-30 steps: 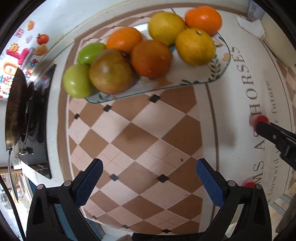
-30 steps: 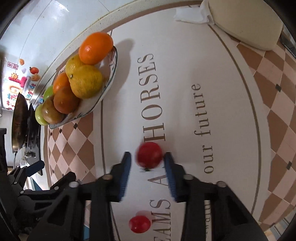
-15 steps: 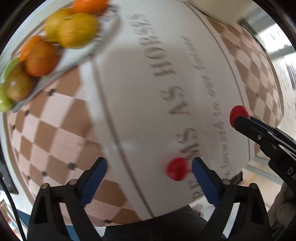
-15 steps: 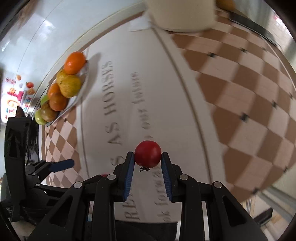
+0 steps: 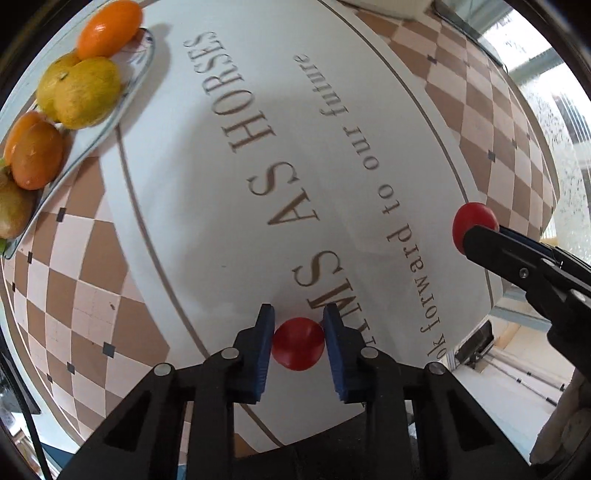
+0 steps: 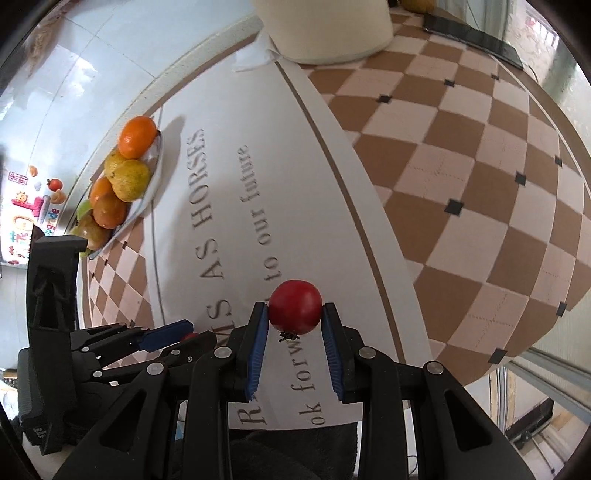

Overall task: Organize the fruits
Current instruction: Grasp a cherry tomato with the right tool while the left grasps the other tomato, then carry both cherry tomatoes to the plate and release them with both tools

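My left gripper [image 5: 298, 325] is shut on a small red tomato [image 5: 297, 343] low over the white band of the tablecloth. My right gripper [image 6: 294, 314] is shut on a second red tomato [image 6: 294, 311] and holds it above the cloth; this tomato also shows at the right of the left wrist view [image 5: 472, 223]. A glass plate [image 5: 136, 74] piled with oranges, yellow citrus and green fruit sits at the far left; it also shows in the right wrist view [image 6: 149, 184]. The left gripper [image 6: 173, 338] shows low left in the right wrist view.
A cream round container [image 6: 325, 29] stands at the table's far edge with a white cloth scrap [image 6: 255, 55] beside it. A dark flat object [image 6: 472, 37] lies at the far right. The table's near edge drops off just beyond the grippers.
My left gripper swung from the plate to the near tomato and closed on it. My right gripper lifted its tomato and carried it to the right.
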Motion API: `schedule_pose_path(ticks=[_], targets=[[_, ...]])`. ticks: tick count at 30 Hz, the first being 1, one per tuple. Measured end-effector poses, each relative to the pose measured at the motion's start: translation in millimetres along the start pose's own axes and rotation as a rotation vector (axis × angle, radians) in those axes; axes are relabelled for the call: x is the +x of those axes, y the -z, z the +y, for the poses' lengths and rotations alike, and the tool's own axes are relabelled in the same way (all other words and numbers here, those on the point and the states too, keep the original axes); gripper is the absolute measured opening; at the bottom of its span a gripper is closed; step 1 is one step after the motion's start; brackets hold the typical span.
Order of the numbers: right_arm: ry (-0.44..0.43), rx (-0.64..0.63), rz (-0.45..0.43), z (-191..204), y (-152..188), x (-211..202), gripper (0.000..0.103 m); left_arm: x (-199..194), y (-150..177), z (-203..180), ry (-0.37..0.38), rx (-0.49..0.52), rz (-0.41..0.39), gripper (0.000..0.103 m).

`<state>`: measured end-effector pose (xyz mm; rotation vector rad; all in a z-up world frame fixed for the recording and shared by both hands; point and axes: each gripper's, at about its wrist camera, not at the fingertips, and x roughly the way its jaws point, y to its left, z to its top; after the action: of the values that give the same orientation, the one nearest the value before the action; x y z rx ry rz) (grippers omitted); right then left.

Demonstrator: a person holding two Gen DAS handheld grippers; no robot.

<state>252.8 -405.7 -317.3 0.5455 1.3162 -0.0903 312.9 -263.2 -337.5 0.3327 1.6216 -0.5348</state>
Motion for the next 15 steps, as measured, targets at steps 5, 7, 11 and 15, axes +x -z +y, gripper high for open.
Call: schedule_pose_path(ticks=[5, 7, 11, 15], targets=[[-0.027, -0.048, -0.013, 18.5, -9.5, -8.5, 0.032, -35.3, -1.6, 44.6, 0.054, -0.123, -0.054, 0.019], [-0.041, -0.068, -0.014, 28.1, -13.0, -10.3, 0.032, -49.7, -0.2, 63.6, 0.081, -0.185, -0.076, 0.019], [-0.078, -0.118, -0.011, 53.3, -23.3, -6.6, 0.032, -71.1, -0.7, 108.5, 0.125, -0.314, -0.118, 0.019], [-0.103, -0.158, -0.001, 77.6, -36.4, 4.4, 0.032, -71.2, 1.7, 128.9, 0.191, -0.367, -0.112, 0.020]])
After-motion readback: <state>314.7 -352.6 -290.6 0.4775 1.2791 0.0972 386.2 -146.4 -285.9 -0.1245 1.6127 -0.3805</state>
